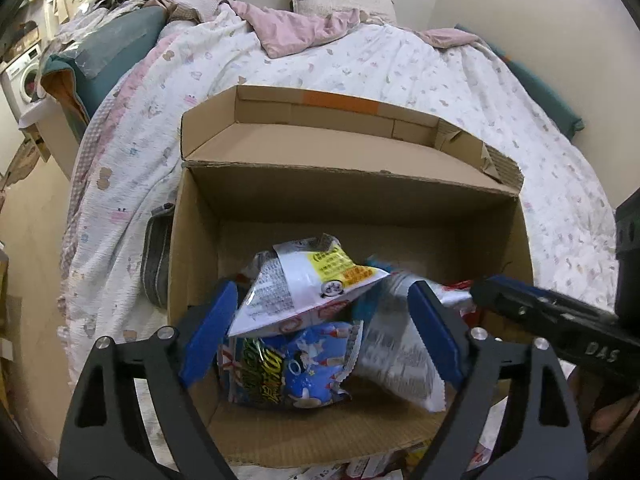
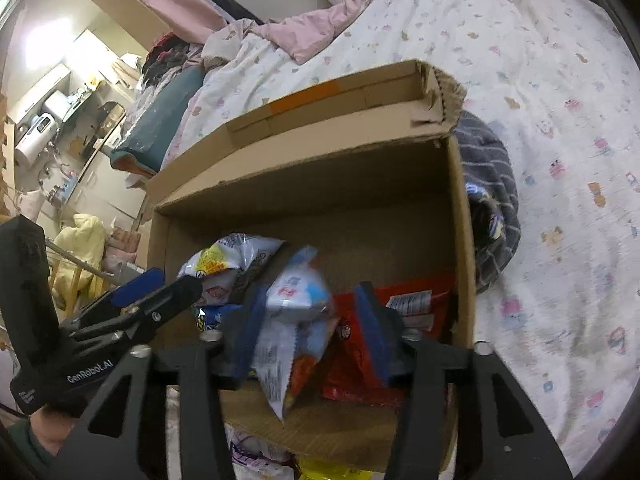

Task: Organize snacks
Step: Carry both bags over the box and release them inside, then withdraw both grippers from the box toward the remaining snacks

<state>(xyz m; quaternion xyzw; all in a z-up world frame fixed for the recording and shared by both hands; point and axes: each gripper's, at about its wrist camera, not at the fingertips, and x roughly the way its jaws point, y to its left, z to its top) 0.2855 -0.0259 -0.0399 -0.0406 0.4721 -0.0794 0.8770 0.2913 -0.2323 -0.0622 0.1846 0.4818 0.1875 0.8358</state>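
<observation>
Cardboard box (image 1: 352, 200) standing open on a bed (image 1: 400, 64), partly filled with snack packets, seen from both wrist cameras. Left hand-held gripper (image 1: 320, 332) is poised over the near edge of the box with its blue pads spread wide; a white-and-yellow packet (image 1: 312, 284) and a blue packet (image 1: 288, 364) lie between the pads, but whether either pad touches them cannot be told, and nothing appears clamped. Right hand-held gripper (image 2: 308, 332) is also over the near edge, its fingers (image 2: 370, 328) set either side of a white-and-blue packet (image 2: 292, 320) that hangs tilted with its crimped end pointing down towards the box floor; the pads look close against it, so it is probably held, though contact on the far pad is blurred. A red packet (image 2: 408, 308) lies in the right-hand part of the box, against the right wall. More packets show outside the box, below its near edge.

Risks, as a judgement: the hanging packet is slick and held near one end, so it may slip or swing and land outside the near edge. The two grippers work close together and could collide. The bed is soft, so pressing on the rim could tip the box.
</observation>
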